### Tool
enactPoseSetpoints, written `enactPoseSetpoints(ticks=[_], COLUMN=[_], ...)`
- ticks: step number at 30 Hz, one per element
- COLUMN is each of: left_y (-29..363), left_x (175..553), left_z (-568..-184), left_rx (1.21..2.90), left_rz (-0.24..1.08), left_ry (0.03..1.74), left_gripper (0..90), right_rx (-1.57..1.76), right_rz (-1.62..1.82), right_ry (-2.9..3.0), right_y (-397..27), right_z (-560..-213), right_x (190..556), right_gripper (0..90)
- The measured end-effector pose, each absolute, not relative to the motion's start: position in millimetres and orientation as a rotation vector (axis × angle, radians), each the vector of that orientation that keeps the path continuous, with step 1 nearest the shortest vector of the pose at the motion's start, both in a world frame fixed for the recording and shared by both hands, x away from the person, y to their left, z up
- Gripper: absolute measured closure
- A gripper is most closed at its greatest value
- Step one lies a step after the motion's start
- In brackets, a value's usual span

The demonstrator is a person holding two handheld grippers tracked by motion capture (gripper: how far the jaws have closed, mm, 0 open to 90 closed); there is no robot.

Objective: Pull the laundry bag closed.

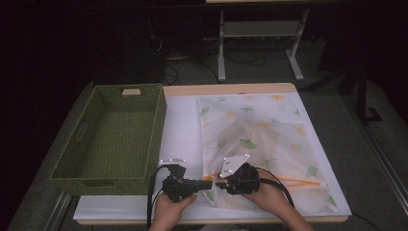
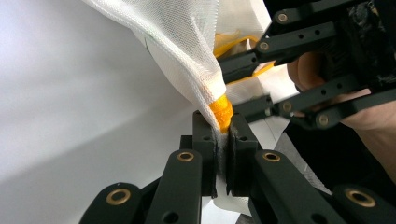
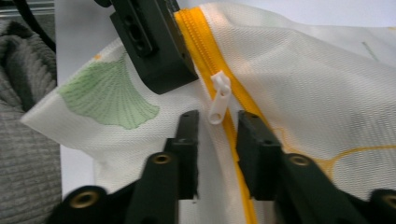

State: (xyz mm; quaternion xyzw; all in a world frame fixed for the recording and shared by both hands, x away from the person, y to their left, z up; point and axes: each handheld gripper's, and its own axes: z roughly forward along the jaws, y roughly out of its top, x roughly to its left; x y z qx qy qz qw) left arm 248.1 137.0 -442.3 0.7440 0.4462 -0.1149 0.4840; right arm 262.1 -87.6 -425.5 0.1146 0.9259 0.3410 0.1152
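Down at the 6 o'clock edge of the desk (image 1: 183, 115), the mesh zipper bag (image 1: 260, 139) is being worked at its near-left corner. The left gripper (image 2: 223, 140) is clamped tight on the orange zipper end (image 2: 221, 112), probably as an anchor. The right gripper (image 3: 217, 140) is parted a little around the white zipper pull (image 3: 218, 97), not yet pinched. A green basket (image 1: 91, 173) sits at 9 o'clock, empty.

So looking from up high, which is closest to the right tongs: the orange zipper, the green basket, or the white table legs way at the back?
1. Orange zipper, right beside the right tongs, on the mesh bag.
2. Green basket, off to the left.
3. White table legs, far back on the floor.
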Motion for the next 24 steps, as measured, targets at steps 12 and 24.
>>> enactPoseSetpoints(ticks=[12,24], left_y=[137.5,139.0], left_x=[247.4,247.3], left_z=[-443.1,-444.2], left_rx=[1.811,1.823], left_rz=[-0.287,-0.279], left_ry=[1.076,1.073], left_gripper=[84.6,84.7], right_rx=[0.422,0.436], right_rz=[1.104,1.135], right_ry=[2.772,2.841], right_y=[-91.2,-91.9], right_z=[-427.6,-429.9], right_x=[269.9,273.5], right_gripper=[72.2,73.1])
